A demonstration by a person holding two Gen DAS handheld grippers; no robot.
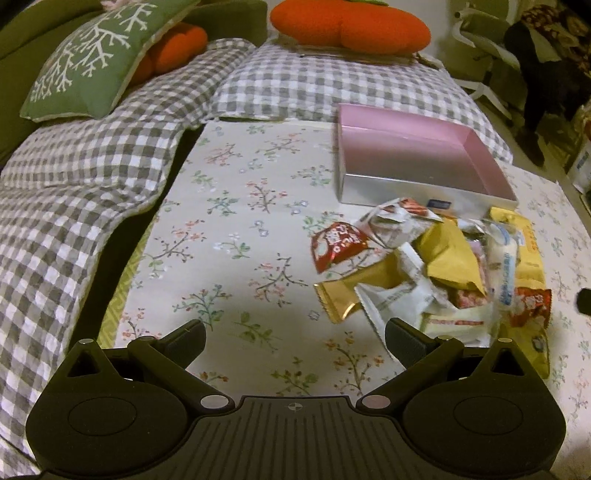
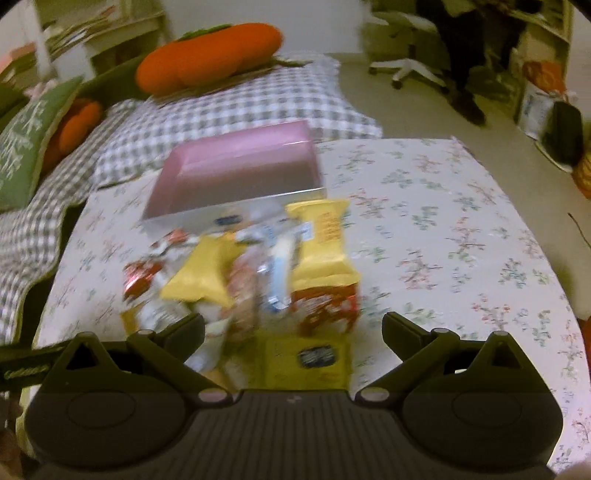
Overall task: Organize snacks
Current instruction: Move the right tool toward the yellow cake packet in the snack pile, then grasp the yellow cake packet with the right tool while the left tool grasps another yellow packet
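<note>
One pink box (image 1: 413, 155), open-topped with silver outer walls, sits on the floral-covered worktop (image 1: 240, 229) near its far edge, and nothing shows inside it. One heap of snack packets (image 1: 436, 273) lies on the worktop just in front of the box, touching its near wall in the right wrist view. Countable in the heap: two red packets, one (image 1: 338, 245) at the left fringe and one (image 1: 530, 306) at the right; one gold wrapper (image 1: 343, 295) at the near left; one large yellow bag (image 2: 325, 240) on the right side; several white packets, number not determinable because they overlap. The left hand-held gripper (image 1: 295, 338) hangs over bare cloth to the left of the heap, fingers spread wide, holding nothing. The right hand-held gripper (image 2: 293, 332) hangs over the near side of the heap, fingers spread wide, nothing between them; this view is blurred. Beyond the far edge: two orange plush cushions (image 1: 347, 26) (image 1: 173, 48), one green cushion (image 1: 96, 59), and checked bedding (image 1: 74, 192).
</note>
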